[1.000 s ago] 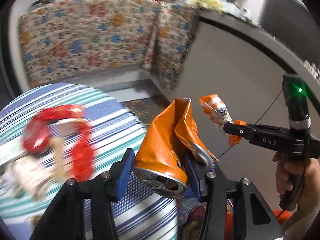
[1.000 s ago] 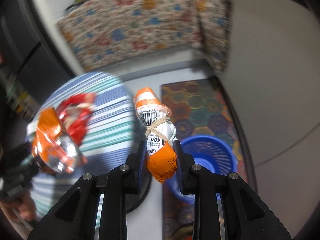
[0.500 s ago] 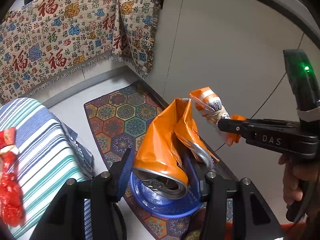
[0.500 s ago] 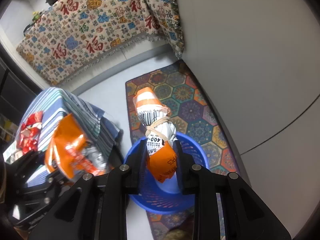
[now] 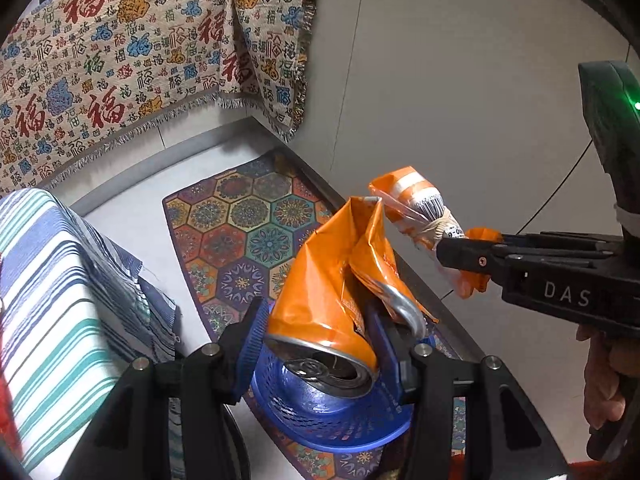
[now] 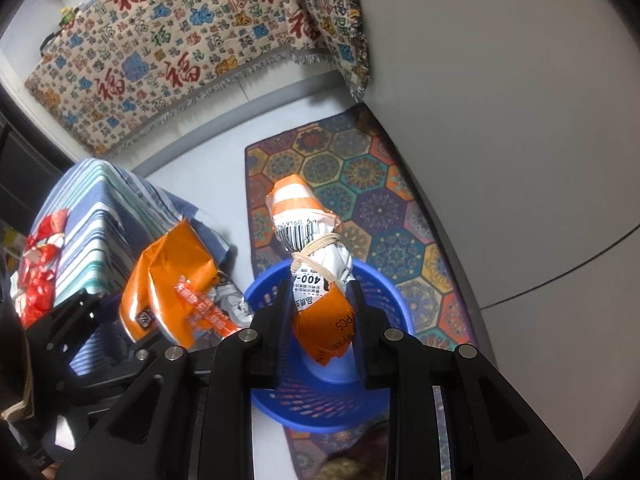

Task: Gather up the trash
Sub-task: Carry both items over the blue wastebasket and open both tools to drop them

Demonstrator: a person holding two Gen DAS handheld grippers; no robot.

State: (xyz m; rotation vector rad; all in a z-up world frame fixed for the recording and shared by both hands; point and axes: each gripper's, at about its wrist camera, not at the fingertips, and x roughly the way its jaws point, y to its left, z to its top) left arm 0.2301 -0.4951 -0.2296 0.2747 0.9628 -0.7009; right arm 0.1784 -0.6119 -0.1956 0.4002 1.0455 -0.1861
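My left gripper (image 5: 316, 328) is shut on a crumpled orange snack bag (image 5: 324, 280), silver inside, held above a blue mesh basket (image 5: 320, 412) on the floor. The same orange snack bag (image 6: 168, 280) shows at the left of the right wrist view. My right gripper (image 6: 320, 308) is shut on a rolled orange-and-white wrapper (image 6: 312, 248) tied with a rubber band, directly over the blue mesh basket (image 6: 376, 400). The wrapper (image 5: 416, 208) and right gripper (image 5: 460, 248) also show at the right of the left wrist view.
A patterned hexagon rug (image 6: 360, 184) lies under the basket beside a white wall (image 6: 500, 100). A table with a striped cloth (image 6: 92, 224) stands left, with red wrappers (image 6: 40, 264) on it. A printed cloth (image 5: 120, 60) hangs behind. A hand (image 5: 604, 380) holds the right gripper.
Both grippers have swung from over the striped table down and right to above the blue basket, each still gripping its wrapper. In the last half second they only sank a little closer.
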